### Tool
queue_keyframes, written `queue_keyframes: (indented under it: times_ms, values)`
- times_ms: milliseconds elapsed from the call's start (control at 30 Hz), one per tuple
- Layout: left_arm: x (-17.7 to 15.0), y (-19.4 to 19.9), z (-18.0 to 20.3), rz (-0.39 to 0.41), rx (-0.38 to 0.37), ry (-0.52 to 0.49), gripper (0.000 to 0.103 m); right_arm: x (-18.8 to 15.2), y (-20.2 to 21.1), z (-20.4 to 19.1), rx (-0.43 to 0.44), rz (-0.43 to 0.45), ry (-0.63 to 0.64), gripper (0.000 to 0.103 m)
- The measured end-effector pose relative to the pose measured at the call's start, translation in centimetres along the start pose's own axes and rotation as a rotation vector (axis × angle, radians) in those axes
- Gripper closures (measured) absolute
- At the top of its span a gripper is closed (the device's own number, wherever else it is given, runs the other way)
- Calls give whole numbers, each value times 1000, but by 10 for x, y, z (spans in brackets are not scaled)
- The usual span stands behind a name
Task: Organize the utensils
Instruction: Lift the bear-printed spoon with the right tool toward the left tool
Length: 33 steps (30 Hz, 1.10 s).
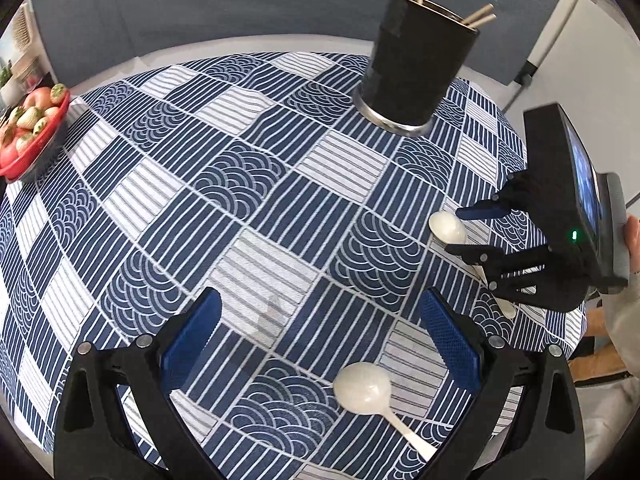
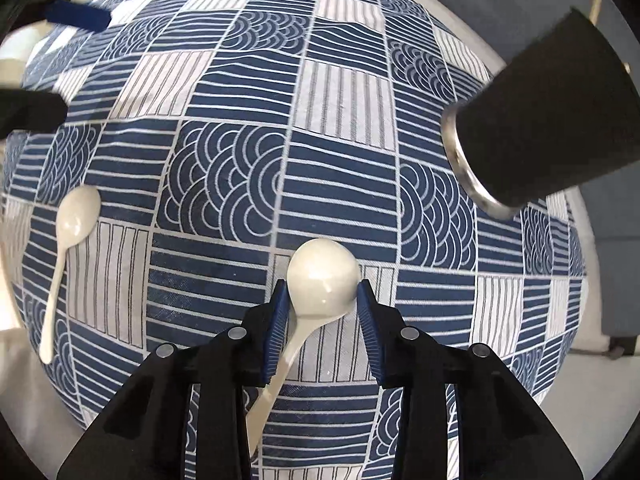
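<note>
A slip is the risk here: the glossy white plastic spoon (image 2: 320, 284) is bracketed at its rounded bowl, not its thin handle, and if the pads are closed on that curved, slick surface it could be squeezed out sideways or tipped. A snag on the blue-and-white patterned tablecloth (image 2: 224, 184) is also possible if the tips are dragged low.

The right gripper (image 2: 323, 300) is seen partly open, its blue pads set just either side of the spoon's bowl; whether they are touching it cannot be told, and nothing is judged to be clamped yet. The spoon is lying flat on the cloth, handle running back between the fingers.

The left gripper (image 1: 320, 316) is held wide open and empty above a second white plastic spoon (image 1: 362, 388), which is lying on the cloth near its right finger. The black cylindrical utensil holder (image 1: 412, 60), already stocked with wooden chopsticks (image 1: 480, 18), is standing upright well beyond both spoons.
</note>
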State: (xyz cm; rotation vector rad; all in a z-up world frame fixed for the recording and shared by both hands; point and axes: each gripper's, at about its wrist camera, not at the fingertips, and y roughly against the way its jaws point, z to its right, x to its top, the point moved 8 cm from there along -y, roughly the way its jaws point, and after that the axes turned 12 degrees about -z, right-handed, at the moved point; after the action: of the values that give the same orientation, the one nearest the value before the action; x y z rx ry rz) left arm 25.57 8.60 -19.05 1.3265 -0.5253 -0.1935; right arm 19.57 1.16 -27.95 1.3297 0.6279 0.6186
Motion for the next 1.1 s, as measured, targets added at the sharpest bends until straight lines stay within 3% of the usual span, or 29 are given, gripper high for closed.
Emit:
queue_keyframes:
  times_ms: [300, 467, 533, 600, 667, 833, 1100]
  values:
    - [-2, -6, 29, -13, -21, -17, 6, -8, 0, 41, 274, 66, -220, 79]
    - [-4, -17, 54, -38, -38, -39, 6, -16, 3, 52, 330, 94, -258, 85]
    - [-4, -23, 66, -49, -43, -54, 6, -20, 8, 58, 319, 105, -273, 96]
    - [-3, -26, 77, -55, -46, -67, 6, -23, 8, 60, 307, 90, -273, 98]
    - [-2, -30, 88, -61, -50, -80, 6, -28, 6, 61, 285, 84, -273, 99]
    - [4, -38, 113, -71, -56, -110, 6, -36, 6, 66, 332, 100, -289, 99]
    - [9, -58, 139, -98, -138, -68, 6, -46, 10, 80, 484, 159, -376, 100]
